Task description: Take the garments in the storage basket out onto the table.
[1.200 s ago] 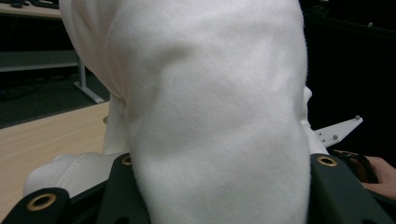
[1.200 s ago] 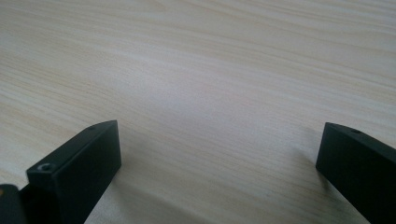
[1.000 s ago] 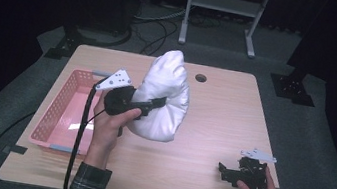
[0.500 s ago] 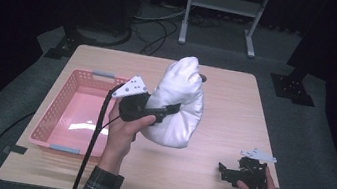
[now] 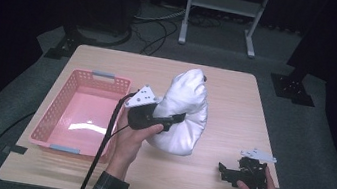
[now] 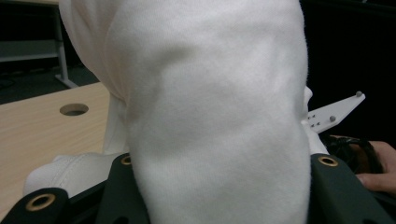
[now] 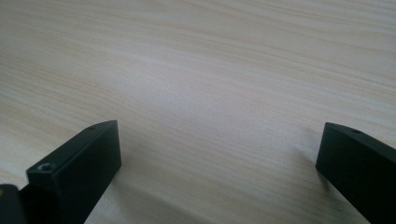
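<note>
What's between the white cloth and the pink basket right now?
Nothing visible on the table. The white cloth is clamped in the left hand-held gripper, just right of the pink basket; only that gripper's body and the holding hand sit on that side. The basket's inside looks bare.

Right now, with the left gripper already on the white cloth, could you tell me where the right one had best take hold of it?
Probably the low bulging fold of the white cloth facing the right gripper, coming in level from the right. The left gripper pinches its middle, and the right gripper's jaws are open.
</note>
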Action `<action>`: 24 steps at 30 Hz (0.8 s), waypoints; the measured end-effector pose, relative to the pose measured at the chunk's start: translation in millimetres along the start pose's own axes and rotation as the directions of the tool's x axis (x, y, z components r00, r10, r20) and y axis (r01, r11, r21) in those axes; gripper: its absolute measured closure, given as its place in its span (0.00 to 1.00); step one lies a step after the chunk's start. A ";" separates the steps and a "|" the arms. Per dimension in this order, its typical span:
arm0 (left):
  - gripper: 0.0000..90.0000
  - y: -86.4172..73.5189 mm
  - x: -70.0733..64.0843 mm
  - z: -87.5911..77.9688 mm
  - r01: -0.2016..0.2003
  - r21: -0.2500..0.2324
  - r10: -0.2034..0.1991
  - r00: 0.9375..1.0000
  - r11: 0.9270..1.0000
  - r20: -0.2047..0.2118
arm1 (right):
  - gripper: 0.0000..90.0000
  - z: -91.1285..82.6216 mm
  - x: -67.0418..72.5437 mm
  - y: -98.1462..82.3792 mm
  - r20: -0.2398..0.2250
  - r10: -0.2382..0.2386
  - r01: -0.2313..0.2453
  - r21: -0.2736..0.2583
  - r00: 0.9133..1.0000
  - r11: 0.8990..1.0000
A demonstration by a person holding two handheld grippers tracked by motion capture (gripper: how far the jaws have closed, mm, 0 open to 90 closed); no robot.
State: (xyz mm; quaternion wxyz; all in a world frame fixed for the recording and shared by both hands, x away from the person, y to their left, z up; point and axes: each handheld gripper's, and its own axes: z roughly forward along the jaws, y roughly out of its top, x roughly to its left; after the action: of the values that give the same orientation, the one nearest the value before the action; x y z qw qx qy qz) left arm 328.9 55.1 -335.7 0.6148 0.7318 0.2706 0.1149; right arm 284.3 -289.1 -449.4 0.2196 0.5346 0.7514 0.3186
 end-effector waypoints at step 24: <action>0.57 -27.5 4.5 32.0 0.006 0.241 0.008 0.998 0.971 -0.058 | 0.00 -0.1 0.1 0.0 0.000 0.002 -0.002 0.000 1.000 1.000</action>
State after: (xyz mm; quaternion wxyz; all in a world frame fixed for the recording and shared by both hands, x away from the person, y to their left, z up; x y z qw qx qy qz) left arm 341.7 33.4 -369.9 0.5133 0.7974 0.3003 0.1030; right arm 284.2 -289.0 -449.3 0.2192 0.5351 0.7510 0.3187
